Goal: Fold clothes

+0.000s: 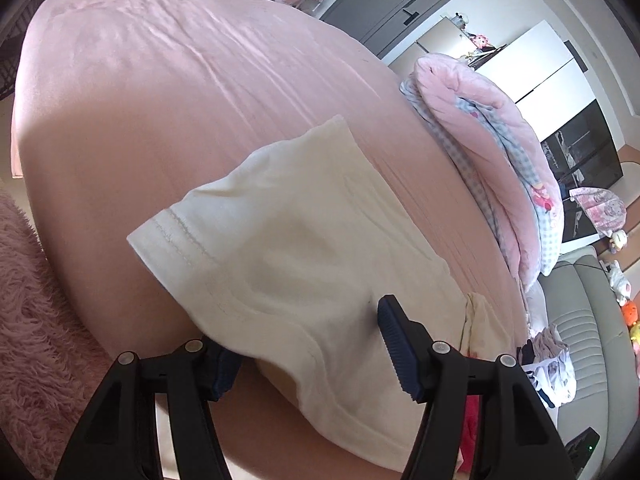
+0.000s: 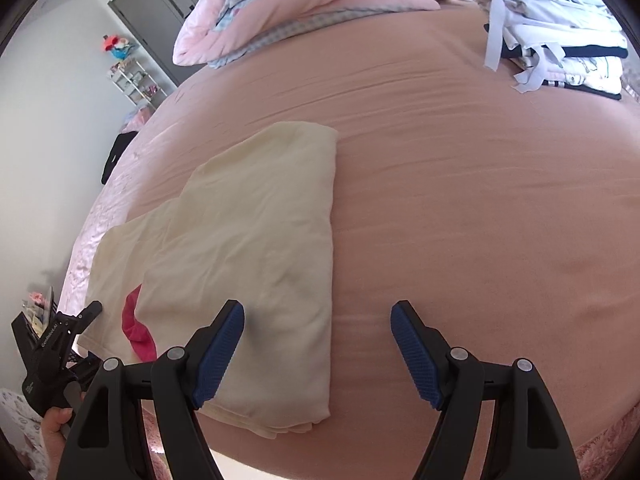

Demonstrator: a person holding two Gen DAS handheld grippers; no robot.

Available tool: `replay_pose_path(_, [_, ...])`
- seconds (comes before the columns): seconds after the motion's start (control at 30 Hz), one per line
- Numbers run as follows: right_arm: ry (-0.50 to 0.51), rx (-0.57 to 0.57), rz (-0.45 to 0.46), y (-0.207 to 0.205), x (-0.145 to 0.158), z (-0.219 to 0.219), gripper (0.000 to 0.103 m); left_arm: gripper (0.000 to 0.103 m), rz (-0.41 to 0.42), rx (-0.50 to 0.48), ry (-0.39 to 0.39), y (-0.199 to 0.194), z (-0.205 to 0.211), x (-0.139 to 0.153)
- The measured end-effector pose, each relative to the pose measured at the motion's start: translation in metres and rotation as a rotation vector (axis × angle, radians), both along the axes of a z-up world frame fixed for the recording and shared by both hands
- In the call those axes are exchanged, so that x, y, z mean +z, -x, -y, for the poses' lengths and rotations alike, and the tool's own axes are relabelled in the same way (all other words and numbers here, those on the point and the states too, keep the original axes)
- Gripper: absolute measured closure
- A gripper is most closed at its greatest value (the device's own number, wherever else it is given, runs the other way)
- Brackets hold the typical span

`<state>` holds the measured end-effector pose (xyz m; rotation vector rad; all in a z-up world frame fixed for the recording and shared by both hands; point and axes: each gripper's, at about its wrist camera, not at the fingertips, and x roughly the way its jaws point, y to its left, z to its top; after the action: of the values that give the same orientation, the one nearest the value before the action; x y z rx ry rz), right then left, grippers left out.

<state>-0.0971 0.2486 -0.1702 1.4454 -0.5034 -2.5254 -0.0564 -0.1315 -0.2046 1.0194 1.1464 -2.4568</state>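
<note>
Nearest me, my right gripper [image 2: 318,340] hangs released over the folded cream cotton garment [image 2: 256,248] on the pink bedsheet [image 2: 460,200]. My left gripper [image 1: 308,344] straddles its sleeve edge, pads unclenched. Farther back lies a rolled pink quilt [image 2: 288,4].

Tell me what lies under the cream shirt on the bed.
A red-pink cloth pokes out beneath the cream shirt, on the pink bedsheet. Its covered part is hidden.

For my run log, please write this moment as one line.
stage: fold in progress | cream T-shirt: partly folded on pink bed sheet | left claw: around shirt edge, grip unclear | right claw: open, empty
</note>
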Motion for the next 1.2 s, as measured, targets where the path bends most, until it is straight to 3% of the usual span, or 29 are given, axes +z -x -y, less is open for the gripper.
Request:
replay_pose_path(0.03, [0.003,-0.003,-0.003,0.0,0.0,-0.001,0.027,0.06,0.011,-0.031,0.018,0.004,-0.001,0.003])
replay_pose_path(0.07, [0.004,-0.003,-0.003,0.001,0.0,-0.001,0.027,0.088,0.022,-0.071,0.042,0.009,-0.003,0.007])
replay_pose_path(0.13, [0.003,-0.004,-0.002,0.001,-0.001,-0.002,0.027,0.09,0.02,-0.147,0.152,0.016,-0.013,0.025])
replay_pose_path(0.23, [0.01,-0.013,0.003,0.001,-0.002,-0.005,0.027,0.092,-0.022,-0.271,0.391,0.024,-0.052,0.064])
replay_pose_path(0.37, [0.036,-0.039,0.006,0.004,-0.002,-0.014,0.027,0.093,-0.061,-0.484,0.714,0.037,-0.133,0.095])
replay_pose_path(0.47, [0.052,-0.067,-0.004,0.007,0.002,-0.022,0.027,0.093,-0.074,-0.637,0.825,0.043,-0.188,0.087])
replay_pose_path(0.6, [0.078,-0.111,-0.026,0.009,0.008,-0.038,0.027,0.093,-0.054,-0.826,0.959,0.046,-0.249,0.056])
replay_pose_path(0.77, [0.114,-0.147,-0.03,0.01,0.01,-0.054,0.027,0.093,-0.056,-0.9,1.08,0.037,-0.274,0.043])
replay_pose_path(0.87, [0.205,-0.143,-0.002,0.016,0.004,-0.056,0.027,0.092,-0.086,-0.914,1.124,0.029,-0.271,0.051])
replay_pose_path(0.93, [0.284,-0.11,0.003,0.024,0.004,-0.051,0.027,0.09,-0.061,-0.968,1.139,0.025,-0.269,0.044])
replay_pose_path(1.0, [0.306,-0.062,-0.011,0.037,0.011,-0.04,0.027,0.073,-0.047,-1.022,1.154,0.02,-0.267,0.038])
replay_pose_path(1.07, [0.3,0.005,-0.017,0.051,0.02,-0.024,0.027,0.07,-0.085,-1.051,1.178,0.008,-0.266,0.039])
replay_pose_path(1.13, [0.269,0.085,-0.015,0.065,0.03,-0.005,0.027,0.067,-0.124,-1.057,1.111,-0.002,-0.256,0.05])
replay_pose_path(1.2, [0.173,0.163,0.016,0.076,0.031,0.019,0.027,0.065,-0.163,-1.055,1.018,-0.012,-0.243,0.064])
